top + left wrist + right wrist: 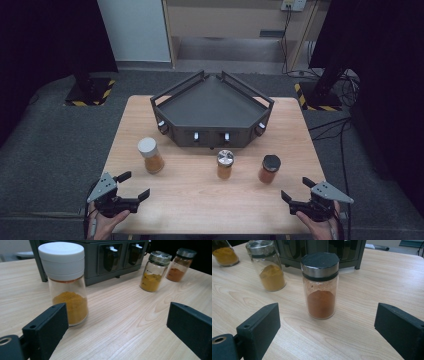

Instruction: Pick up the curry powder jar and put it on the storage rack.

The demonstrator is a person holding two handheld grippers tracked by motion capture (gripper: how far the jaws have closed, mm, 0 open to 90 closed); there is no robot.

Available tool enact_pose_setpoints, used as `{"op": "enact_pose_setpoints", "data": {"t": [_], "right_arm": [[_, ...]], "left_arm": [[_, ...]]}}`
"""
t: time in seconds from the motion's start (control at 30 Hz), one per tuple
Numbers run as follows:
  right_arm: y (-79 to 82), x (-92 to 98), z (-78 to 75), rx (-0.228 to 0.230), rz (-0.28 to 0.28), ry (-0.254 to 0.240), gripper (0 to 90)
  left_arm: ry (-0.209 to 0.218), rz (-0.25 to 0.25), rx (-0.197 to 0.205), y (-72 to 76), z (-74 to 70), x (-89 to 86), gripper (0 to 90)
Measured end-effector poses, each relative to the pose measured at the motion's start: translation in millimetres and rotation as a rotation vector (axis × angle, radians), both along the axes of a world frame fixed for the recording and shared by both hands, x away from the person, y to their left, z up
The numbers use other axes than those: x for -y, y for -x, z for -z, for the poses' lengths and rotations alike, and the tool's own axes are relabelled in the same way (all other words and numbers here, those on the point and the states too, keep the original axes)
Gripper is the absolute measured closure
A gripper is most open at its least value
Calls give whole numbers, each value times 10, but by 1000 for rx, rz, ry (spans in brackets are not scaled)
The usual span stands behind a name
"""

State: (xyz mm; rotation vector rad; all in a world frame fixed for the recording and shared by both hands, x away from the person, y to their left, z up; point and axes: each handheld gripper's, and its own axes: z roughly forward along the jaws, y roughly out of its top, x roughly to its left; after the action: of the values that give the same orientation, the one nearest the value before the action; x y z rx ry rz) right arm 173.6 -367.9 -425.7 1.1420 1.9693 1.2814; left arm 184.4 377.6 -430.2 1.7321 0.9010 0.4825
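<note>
Both our claws, left claw [134,186] and right claw [295,189], gape apart, empty; a hasty reach could topple the white-capped jar [150,155] or black-capped jar [269,169] on the surface [200,200].

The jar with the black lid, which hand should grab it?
The right one, probably. The black-lidded spice jar stands upright straight ahead of the open right hand-held gripper, centred between its jaws. The left hand-held gripper is across the table, near the white-lidded jar.
</note>
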Motion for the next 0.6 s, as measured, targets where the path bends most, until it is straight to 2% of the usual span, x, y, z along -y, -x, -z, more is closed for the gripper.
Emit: {"op": "enact_pose_setpoints", "data": {"t": [0.13,0.4,0.6], "right_arm": [[0,2,0,0,0,-1,64],[0,2,1,0,1,-1,64],[-2,1,2,0,1,-1,65]], "left_arm": [[-12,8,-5,-55,-118,-20,29],[-41,13,-4,-147,-246,-29,31],[-38,11,-3,-245,-345,-79,35]]}}
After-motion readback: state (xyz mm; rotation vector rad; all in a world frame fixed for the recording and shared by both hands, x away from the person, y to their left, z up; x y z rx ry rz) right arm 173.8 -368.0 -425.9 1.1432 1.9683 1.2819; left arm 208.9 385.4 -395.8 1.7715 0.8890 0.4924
